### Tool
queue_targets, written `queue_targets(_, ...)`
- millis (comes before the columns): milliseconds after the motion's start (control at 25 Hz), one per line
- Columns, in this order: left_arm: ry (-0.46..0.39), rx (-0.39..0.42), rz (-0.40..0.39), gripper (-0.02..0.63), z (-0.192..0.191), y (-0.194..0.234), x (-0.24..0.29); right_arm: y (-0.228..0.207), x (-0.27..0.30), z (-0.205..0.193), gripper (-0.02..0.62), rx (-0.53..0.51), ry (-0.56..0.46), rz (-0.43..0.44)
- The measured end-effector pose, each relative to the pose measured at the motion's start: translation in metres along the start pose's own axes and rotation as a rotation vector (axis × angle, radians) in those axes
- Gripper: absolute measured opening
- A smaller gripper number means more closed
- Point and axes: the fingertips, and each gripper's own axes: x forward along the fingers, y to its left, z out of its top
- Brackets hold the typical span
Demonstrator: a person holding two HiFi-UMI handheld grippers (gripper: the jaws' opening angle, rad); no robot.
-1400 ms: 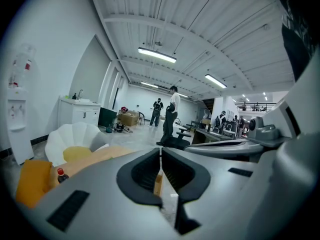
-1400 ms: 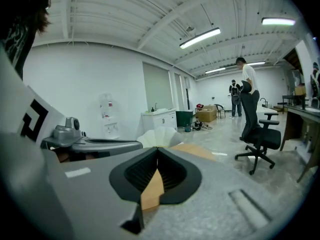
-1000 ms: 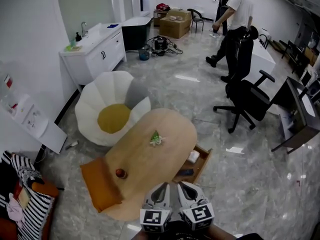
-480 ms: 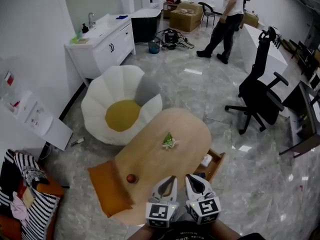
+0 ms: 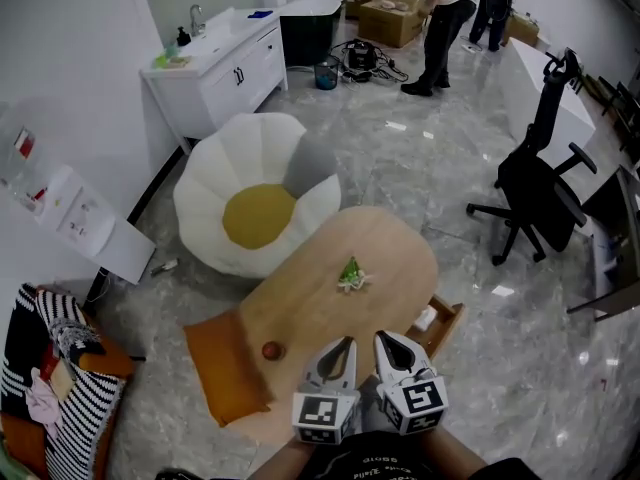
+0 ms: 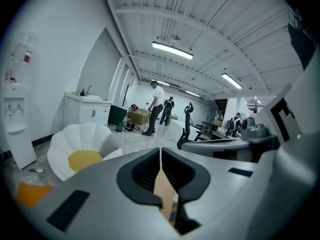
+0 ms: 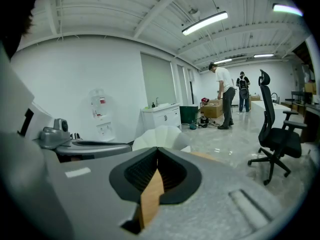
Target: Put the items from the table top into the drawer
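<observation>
Item 1: small green-and-white item (image 5: 351,274), lying near the middle of the worktop (image 5: 330,313), toward its far half.

Item 2: small red round item (image 5: 271,350), lying on the worktop close to its left edge, at the near end. Neither item is touched or held.

The drawer (image 5: 447,326) is pulled open at the worktop's right side. A white thing (image 5: 426,318) is seen inside it. The rest of its inside is covered by the right gripper and cannot be read.

The left gripper (image 5: 341,352) and right gripper (image 5: 390,346) are held side by side over the worktop's near end, tips pointing along it. In each gripper view the jaws are pressed together with nothing between them. Only bare wood shows through the slit below the pads.

Change over the last second: both grippers have been carried forward over the near end, and the worktop has slid rightward and a little nearer in the head view. The two items have kept their places on the worktop. The jaws have stayed pressed together.

Judgement: this is an approach, and no pick is under way. Two items are left to be moved, and the drawer is ready to receive them. Either gripper must be spread before a grasp. The red item lies nearer the left gripper and is round, so it is likely to roll if nudged.

Beyond the worktop: an orange cushion (image 5: 225,373) against its left side, a white flower-shaped seat (image 5: 205,183) past its far end, an office chair (image 5: 535,193) to its far right.
</observation>
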Motion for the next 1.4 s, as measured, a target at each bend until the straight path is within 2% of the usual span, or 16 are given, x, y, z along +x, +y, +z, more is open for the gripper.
queue_targets(160,-0.002,0.015,0.048,0.017,0.0,0.005,0.011,-0.008,0.012,0.004,0.005,-0.006,0.021,0.034)
queue_targets(320,-0.005,-0.009,0.087,0.017,0.001,0.01,0.024,-0.015,0.026,0.003,0.005,-0.01,0.051,0.078)
queue_targets(440,-0.025,-0.04,0.107,0.017,0.004,0.011,0.035,-0.025,0.035,0.001,0.005,-0.015,0.072,0.087)
queue_targets(640,-0.019,-0.02,0.142,0.017,0.005,0.02,0.051,-0.04,0.053,-0.007,0.009,0.004,0.1,0.095)
queue_targets(720,-0.025,-0.048,0.15,0.017,0.006,0.025,0.057,-0.043,0.061,-0.009,0.014,0.004,0.113,0.109)
queue_targets(800,-0.034,-0.071,0.157,0.017,0.009,0.027,0.064,-0.048,0.068,-0.013,0.029,0.0,0.126,0.124)
queue_targets(920,-0.013,-0.061,0.179,0.017,0.0,0.032,0.076,-0.055,0.079,-0.018,0.067,0.028,0.139,0.158)
queue_targets(1040,0.008,-0.073,0.205,0.017,-0.01,0.044,0.085,-0.059,0.092,-0.027,0.148,0.059,0.159,0.19)
queue_targets(1200,0.009,-0.088,0.238,0.017,-0.019,0.062,0.101,-0.07,0.12,-0.035,0.181,0.074,0.175,0.194)
queue_targets(1400,-0.004,-0.16,0.297,0.017,-0.031,0.084,0.125,-0.082,0.156,-0.043,0.234,0.085,0.189,0.191)
